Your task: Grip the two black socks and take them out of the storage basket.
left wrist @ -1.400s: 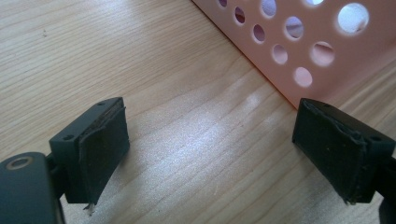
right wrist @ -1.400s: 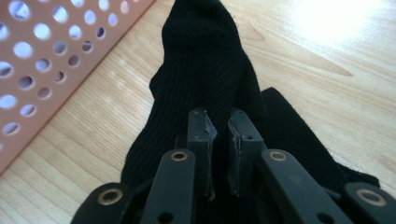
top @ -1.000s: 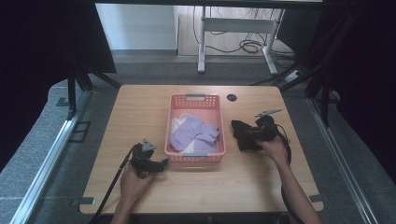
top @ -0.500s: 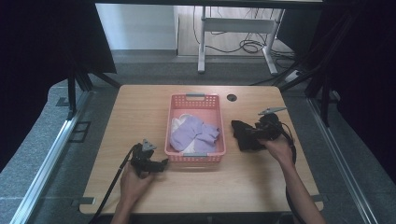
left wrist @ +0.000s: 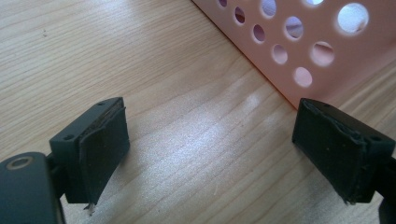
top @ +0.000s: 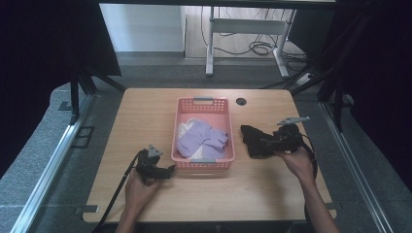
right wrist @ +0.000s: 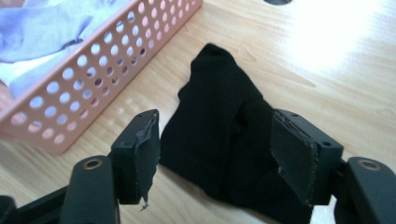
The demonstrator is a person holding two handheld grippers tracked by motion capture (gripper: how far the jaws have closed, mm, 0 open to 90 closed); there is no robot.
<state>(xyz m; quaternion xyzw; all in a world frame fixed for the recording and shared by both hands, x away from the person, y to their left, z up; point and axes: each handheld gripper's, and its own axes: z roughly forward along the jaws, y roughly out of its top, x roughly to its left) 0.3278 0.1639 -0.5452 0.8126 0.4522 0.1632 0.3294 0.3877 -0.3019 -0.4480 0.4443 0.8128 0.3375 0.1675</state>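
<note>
A pink basket (top: pixel 203 103) sits at the middle of the wooden table (top: pixel 145 111), with lilac socks (top: pixel 201 140) and something white bundled inside. At about three o'clock from it a black sock (top: pixel 252 140) lies crumpled on the wood, just beside the basket's wall. The right gripper (top: pixel 268 143) is at the sock's outer edge, its jaws having just been opening. At about seven o'clock from the basket the left gripper (top: pixel 166 171) rests in the person's hand, pointing toward the basket's near corner.
</note>
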